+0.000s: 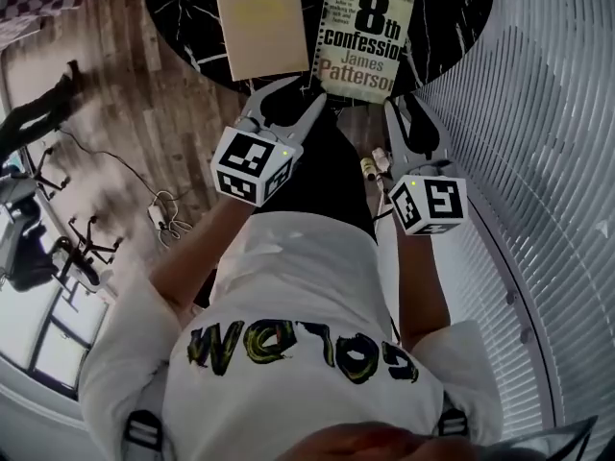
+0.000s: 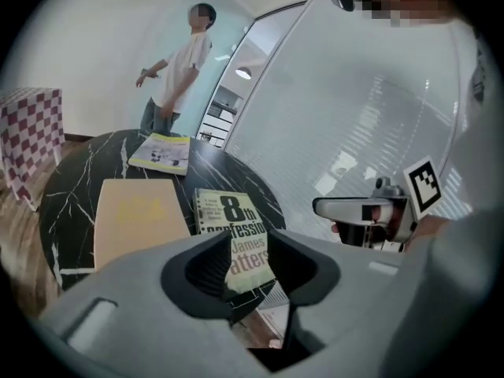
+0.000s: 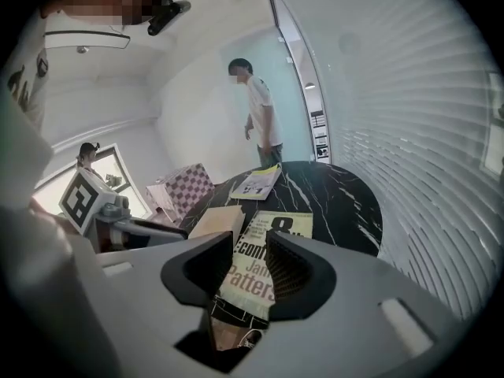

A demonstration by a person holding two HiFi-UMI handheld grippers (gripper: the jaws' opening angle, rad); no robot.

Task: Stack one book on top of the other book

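Two books lie side by side on the round black marble table [image 1: 452, 8]. A plain tan book [image 1: 261, 22] is on the left and a paperback titled "8th confession" [image 1: 363, 38] on the right. My left gripper [image 1: 288, 92] hangs just short of the table's near edge, between the two books, open with nothing in it. Its own view shows the paperback [image 2: 228, 211] through the gap and the tan book [image 2: 138, 219] to the left. Beside the table's near right edge, my right gripper [image 1: 408, 118] is also open and empty. The paperback [image 3: 276, 231] shows between its jaws.
A third, yellowish book [image 2: 161, 152] lies at the table's far side. A person [image 2: 177, 73] stands beyond it, next to a checkered box [image 2: 31, 136]. A curved white slatted wall [image 1: 538, 161] runs close on the right. Cables [image 1: 163, 214] and chair legs lie on the wooden floor at the left.
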